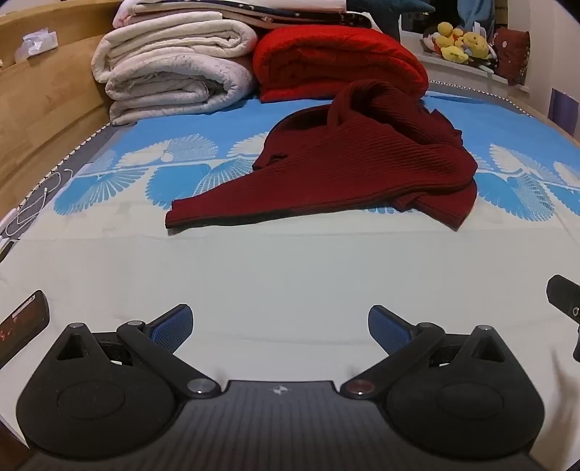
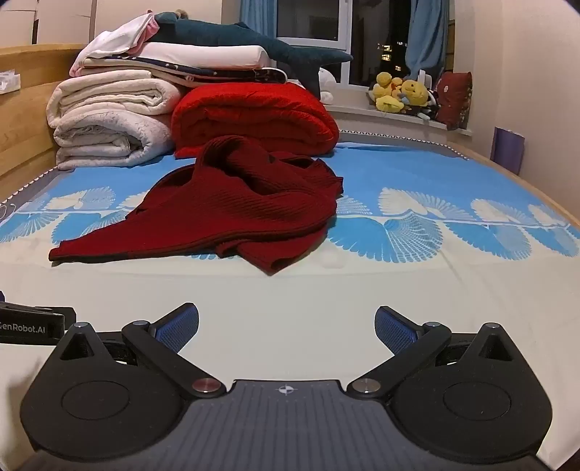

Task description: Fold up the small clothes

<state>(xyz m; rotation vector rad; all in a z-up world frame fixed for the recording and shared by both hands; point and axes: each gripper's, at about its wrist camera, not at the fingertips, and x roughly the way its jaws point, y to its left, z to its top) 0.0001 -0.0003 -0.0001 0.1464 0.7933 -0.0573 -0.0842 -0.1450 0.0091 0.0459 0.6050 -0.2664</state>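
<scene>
Left wrist view: the left claw [image 1: 279, 328] is spread wide, holding nothing, low over the bed [image 1: 272, 275], with the dark red sweater [image 1: 348, 163] crumpled well ahead. Right wrist view: right claw [image 2: 286, 328] also released, sweater [image 2: 232, 213] ahead-left, just before a red blanket [image 2: 253, 116].

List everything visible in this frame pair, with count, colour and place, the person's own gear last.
knit sweater: one, dark red, crumpled mid-bed.
bed sheet: one, cream with blue fan print, under everything.
red quilt: one, bright red, folded behind the sweater.
white blankets: several, cream, stacked beside the quilt at the headboard.
shark plush: one, dark teal, atop the stack.
plush toys: a small heap, yellow, on the windowsill.
curtains: blue, at the window.
headboard: one, wood, bed's left edge.
left gripper: black, blue pads, jaws open, empty.
right gripper: same, jaws open, empty.
</scene>
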